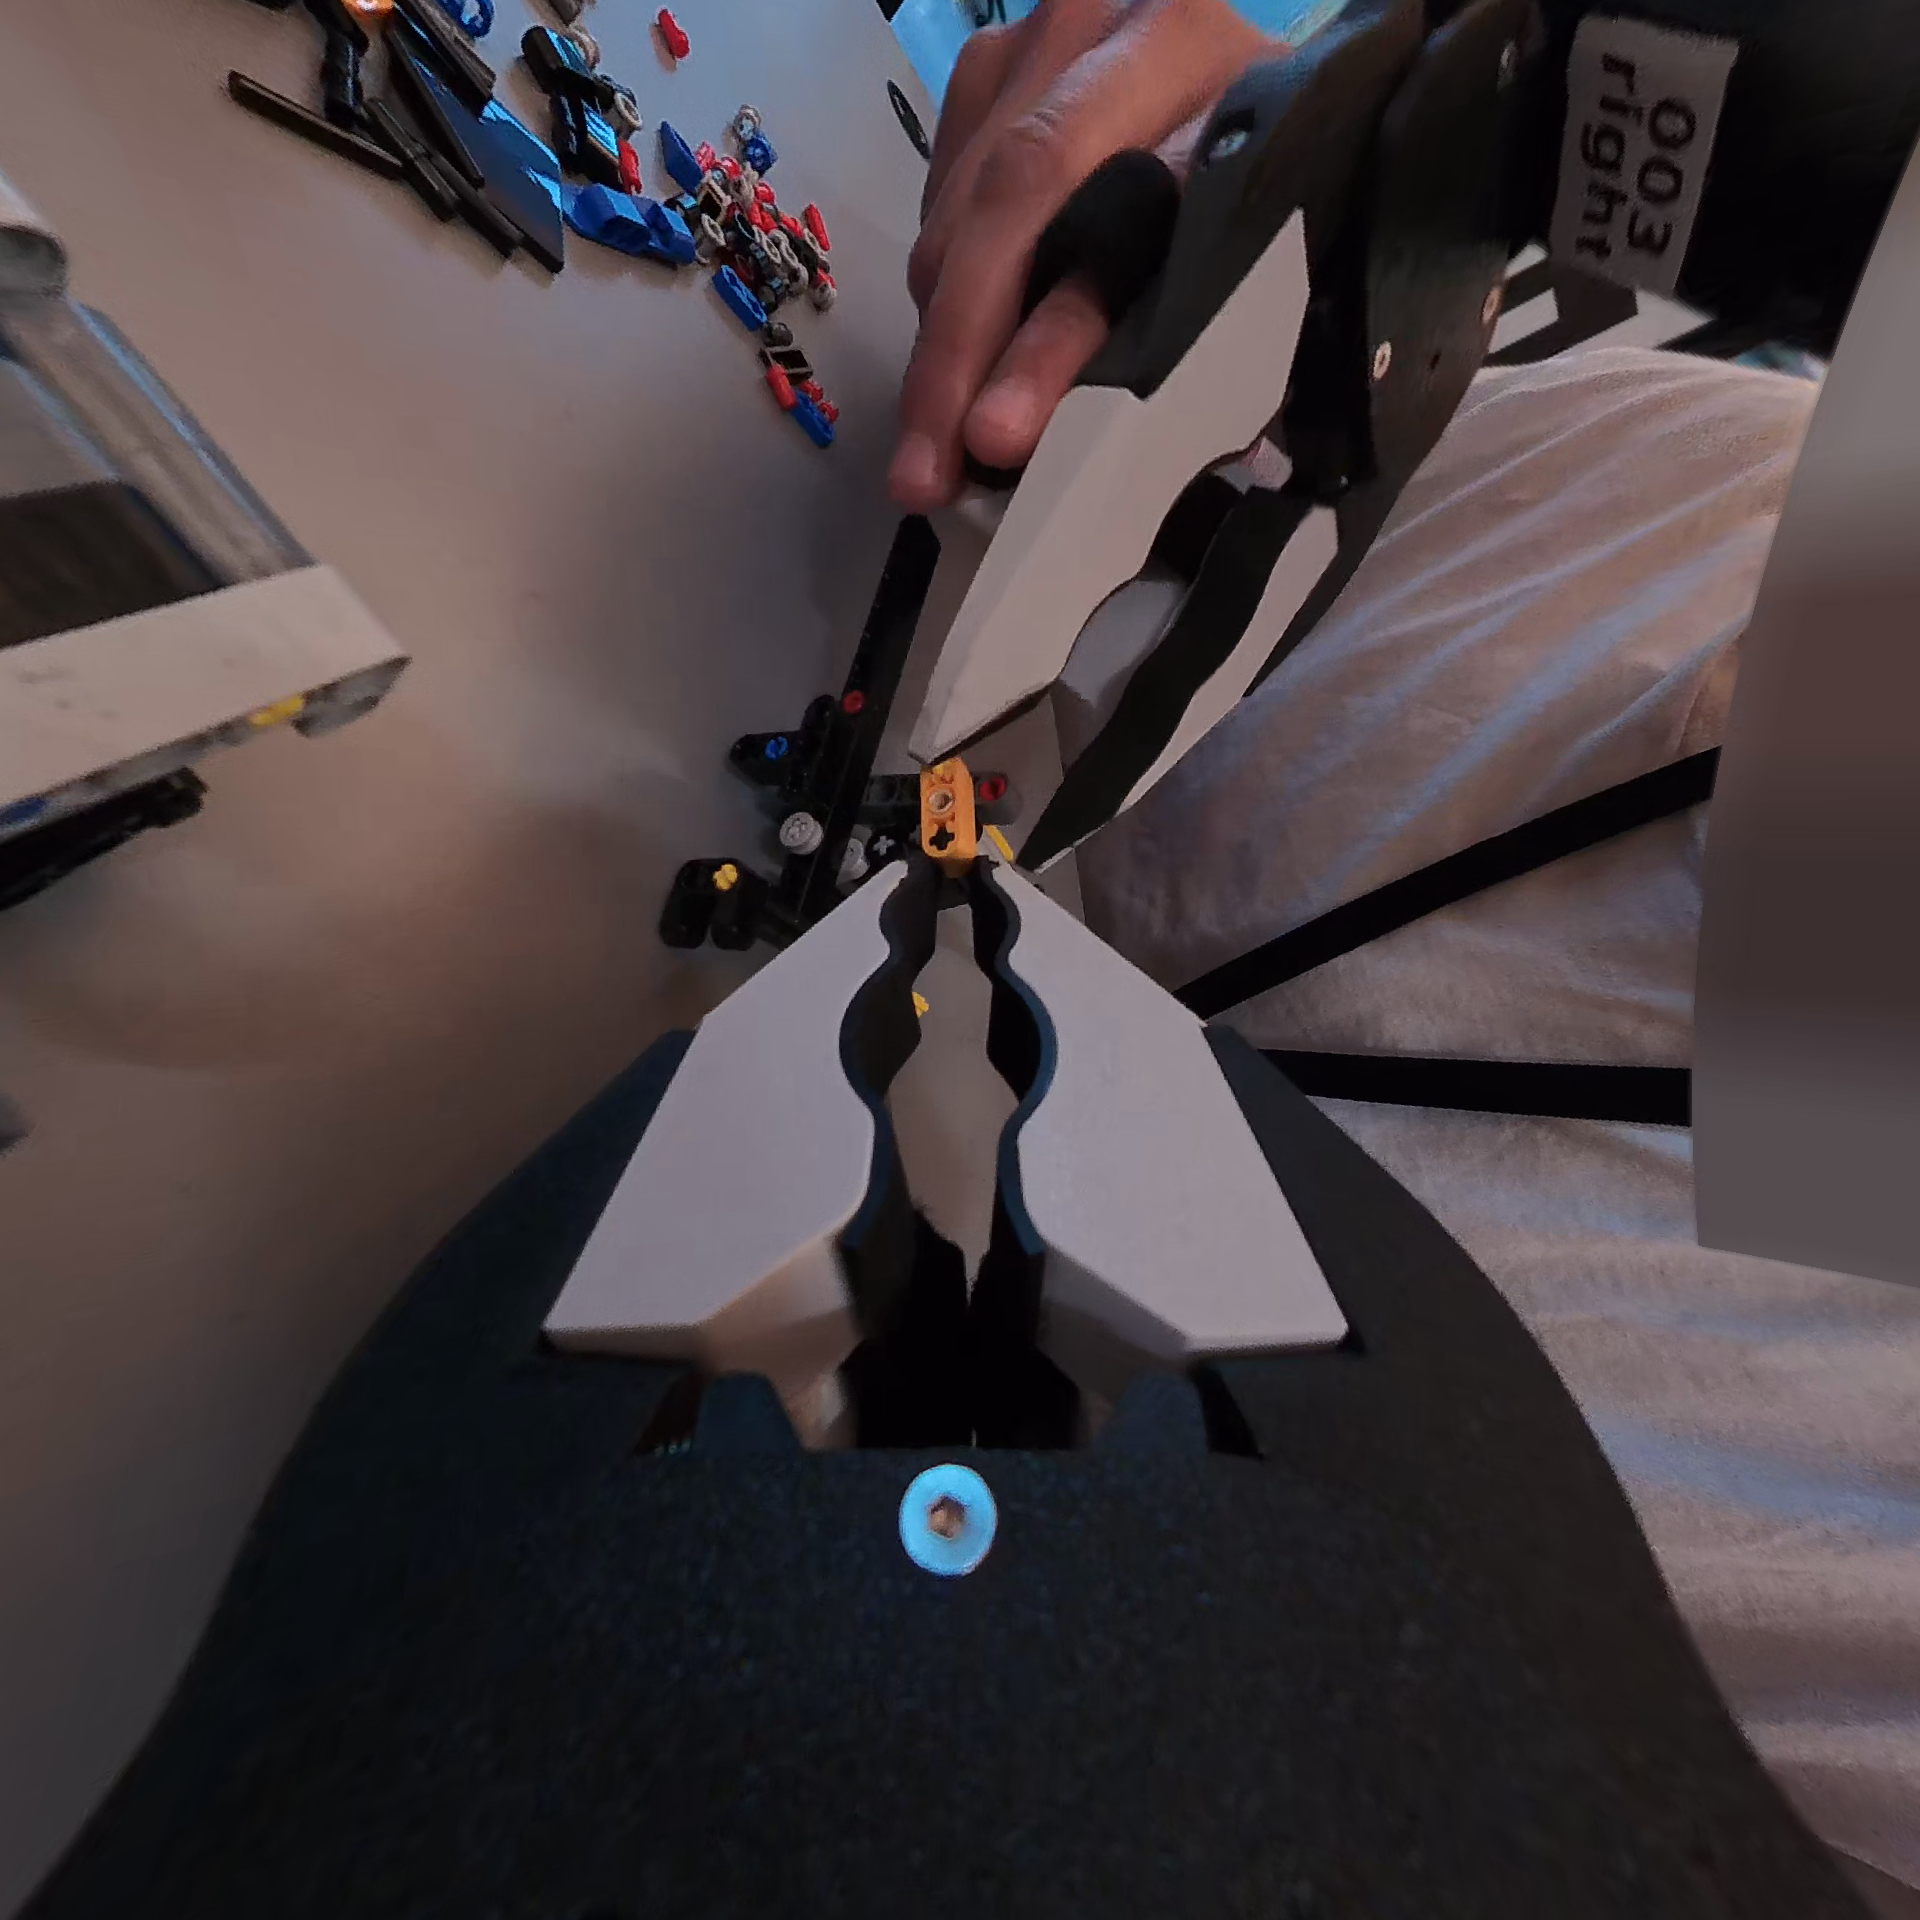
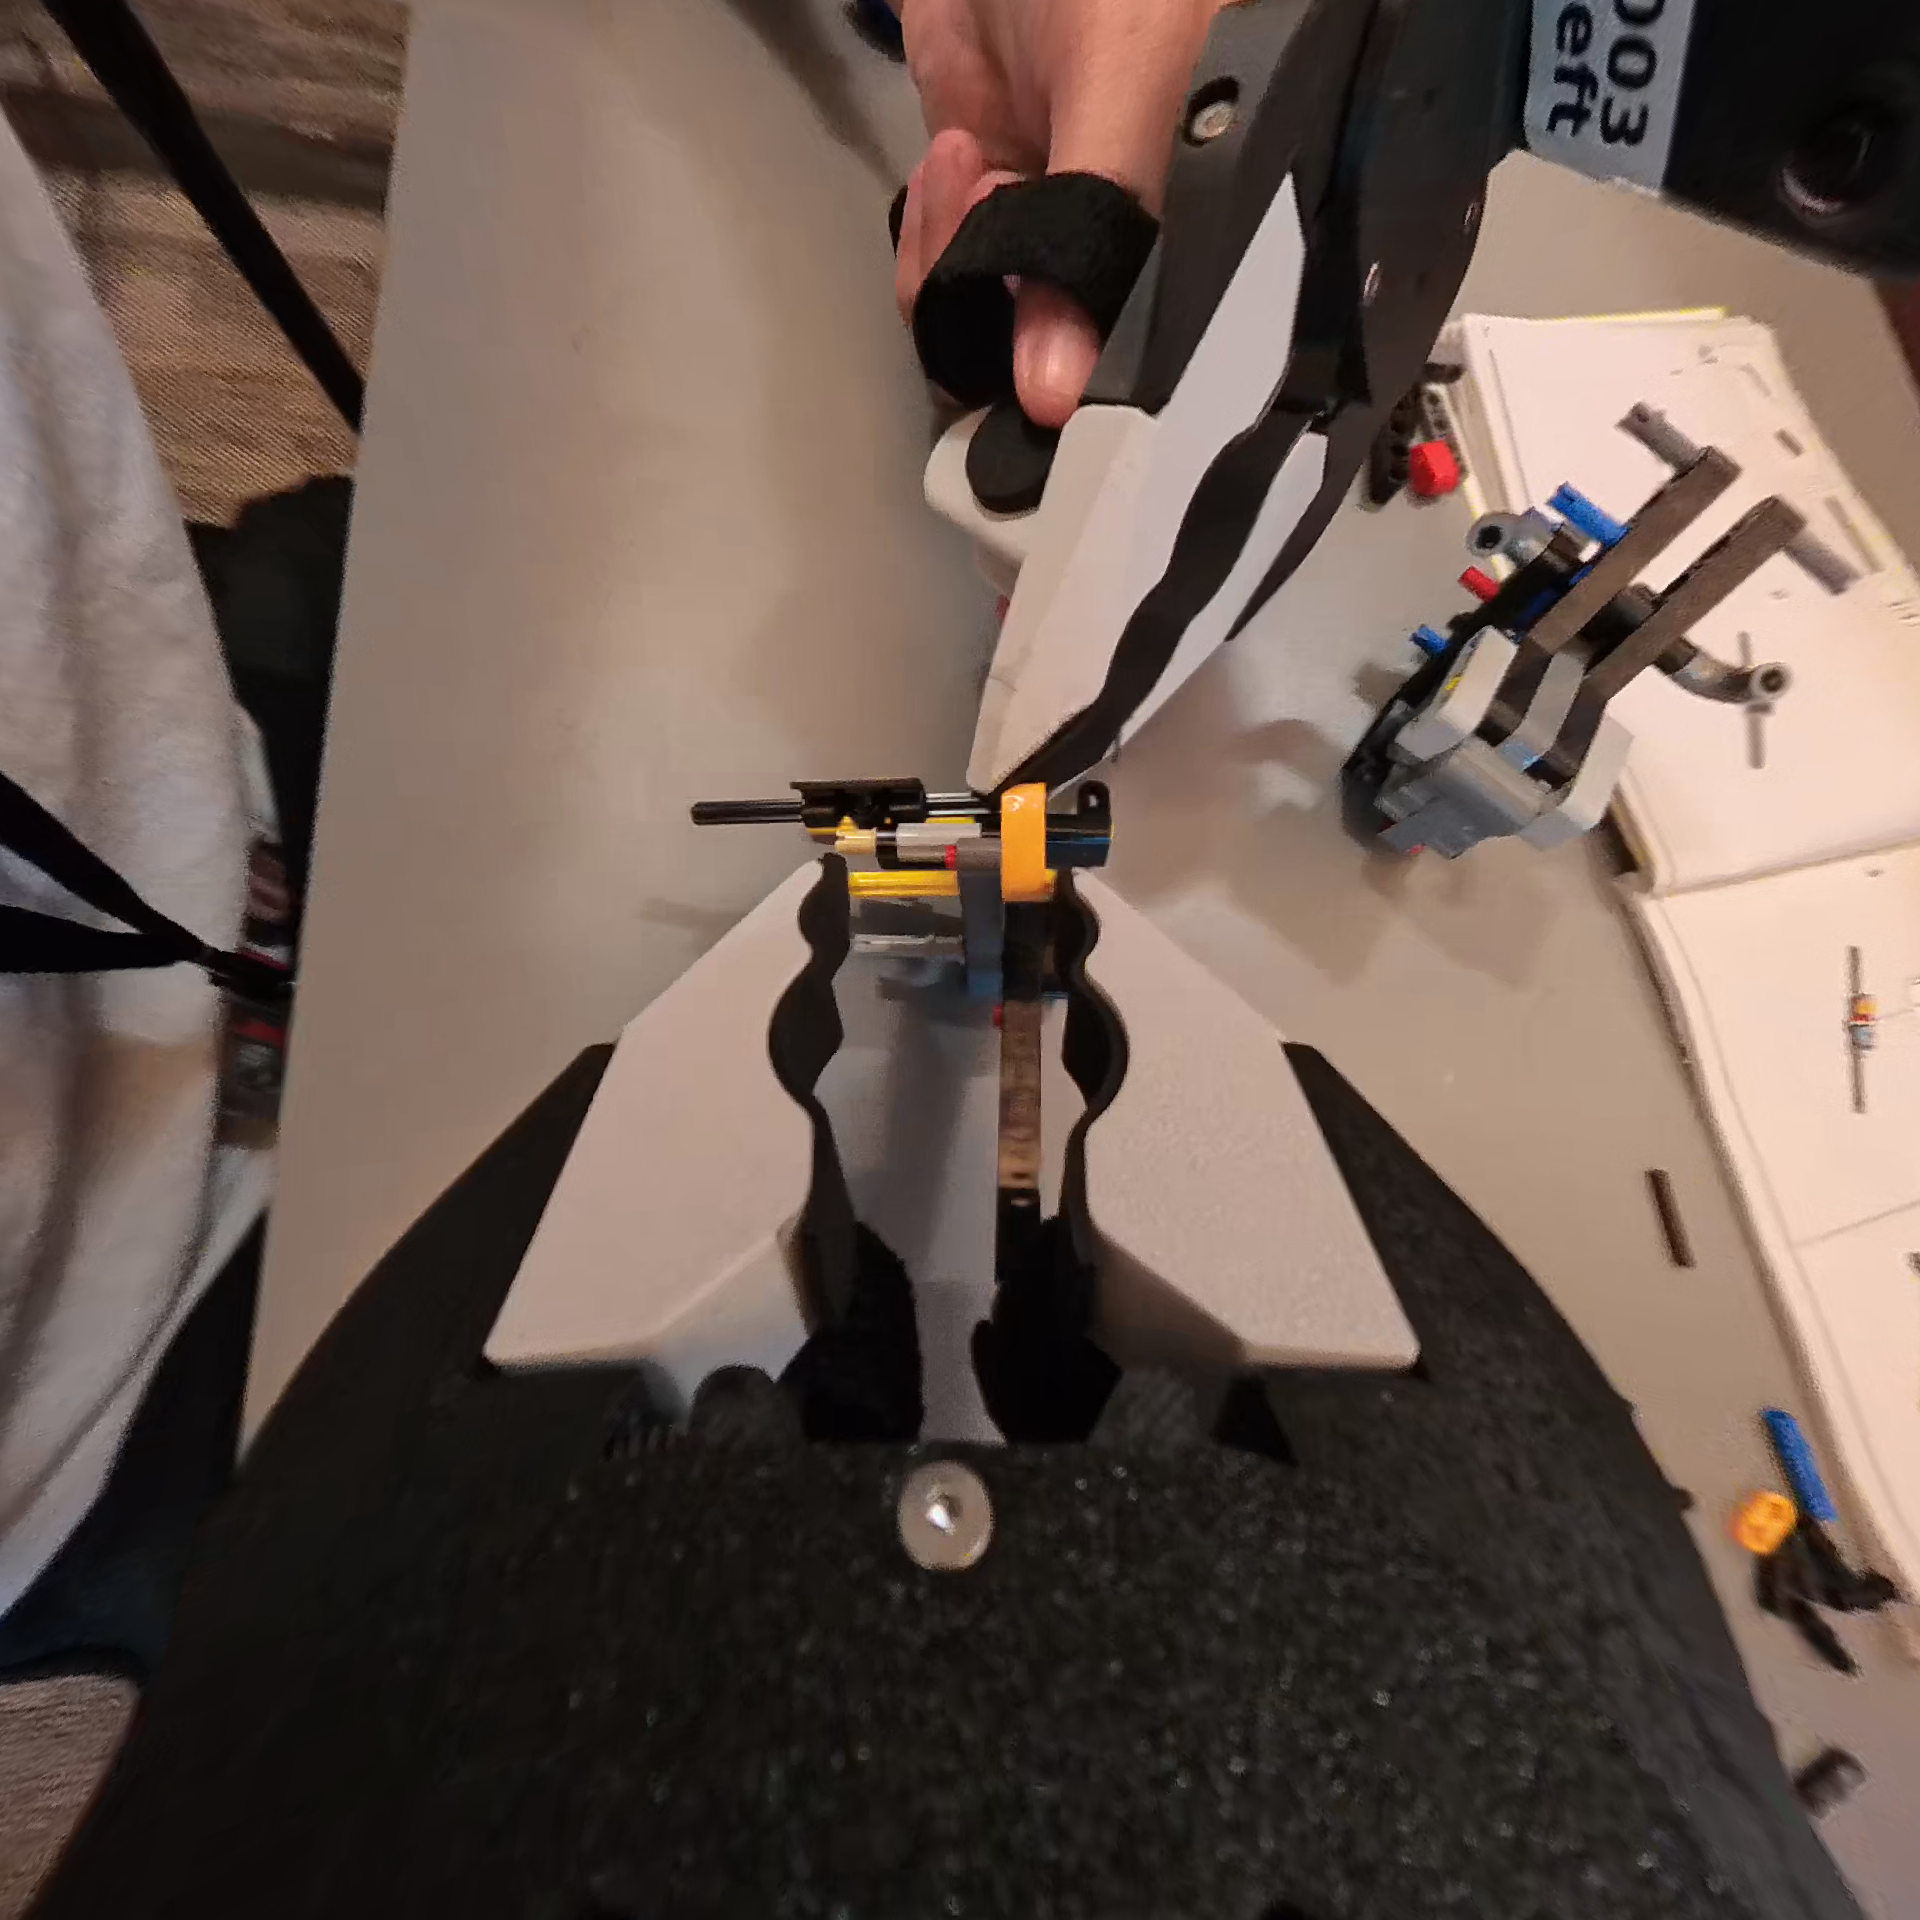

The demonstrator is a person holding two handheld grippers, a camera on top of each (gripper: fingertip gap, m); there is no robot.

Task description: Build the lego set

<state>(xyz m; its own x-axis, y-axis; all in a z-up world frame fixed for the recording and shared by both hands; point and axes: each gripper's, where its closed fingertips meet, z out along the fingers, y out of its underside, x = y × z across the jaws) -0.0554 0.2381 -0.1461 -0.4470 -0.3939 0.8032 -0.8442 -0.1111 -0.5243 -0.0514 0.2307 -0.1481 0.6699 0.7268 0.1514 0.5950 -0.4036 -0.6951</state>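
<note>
A pale grey table (image 1: 436, 540) carries a heap of loose blue, red and black Lego pieces (image 1: 665, 197) at its far side. Open white instruction pages (image 2: 1766, 935) lie on its right, with a part-built grey and black model (image 2: 1507, 717) resting at their edge.

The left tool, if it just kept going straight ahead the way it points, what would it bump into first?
Probably the orange piece already at the tip of the left tool. Just beyond it sits the right tool, though depth is hard to judge.
</note>
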